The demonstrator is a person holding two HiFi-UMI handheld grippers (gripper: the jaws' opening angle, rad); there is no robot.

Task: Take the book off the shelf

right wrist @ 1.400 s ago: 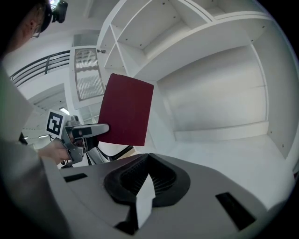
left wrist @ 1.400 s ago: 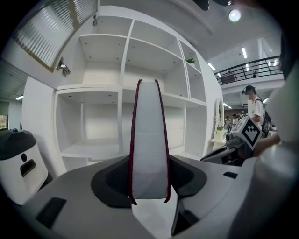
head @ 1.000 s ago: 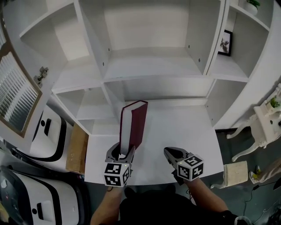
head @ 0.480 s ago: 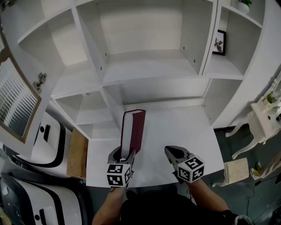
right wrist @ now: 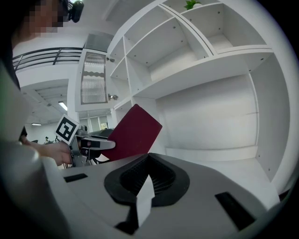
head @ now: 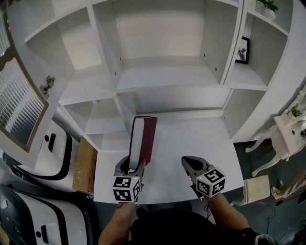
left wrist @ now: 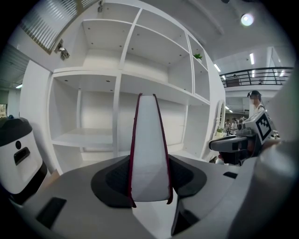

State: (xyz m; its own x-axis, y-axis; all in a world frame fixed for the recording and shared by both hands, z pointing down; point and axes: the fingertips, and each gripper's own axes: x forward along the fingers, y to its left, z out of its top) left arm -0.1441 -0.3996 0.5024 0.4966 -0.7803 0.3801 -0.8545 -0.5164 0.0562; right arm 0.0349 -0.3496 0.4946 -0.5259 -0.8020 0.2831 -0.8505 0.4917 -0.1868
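Observation:
A dark red hardcover book (head: 143,141) stands upright over the white ledge (head: 205,143), in front of the bare white shelving unit (head: 167,72). My left gripper (head: 133,165) is shut on its lower end. In the left gripper view the pale page edge of the book (left wrist: 148,149) fills the gap between the black pads (left wrist: 112,179). My right gripper (head: 188,163) hovers to the right of the book, apart from it, with its jaws together and nothing in them. The right gripper view shows the book's cover (right wrist: 133,133) and the left gripper (right wrist: 91,144) off to the left.
A framed picture (head: 243,49) and a potted plant (head: 267,8) sit in the right shelf bays. A ribbed-glass cabinet door (head: 19,105) hangs open at left. Below it are white machines (head: 48,148) and a cardboard box (head: 86,162). A white side table (head: 291,139) stands at right.
The book's top sits lower in the head view and the book looks shorter, still gripped by the left gripper. The right gripper has lifted slightly and rolled a little.

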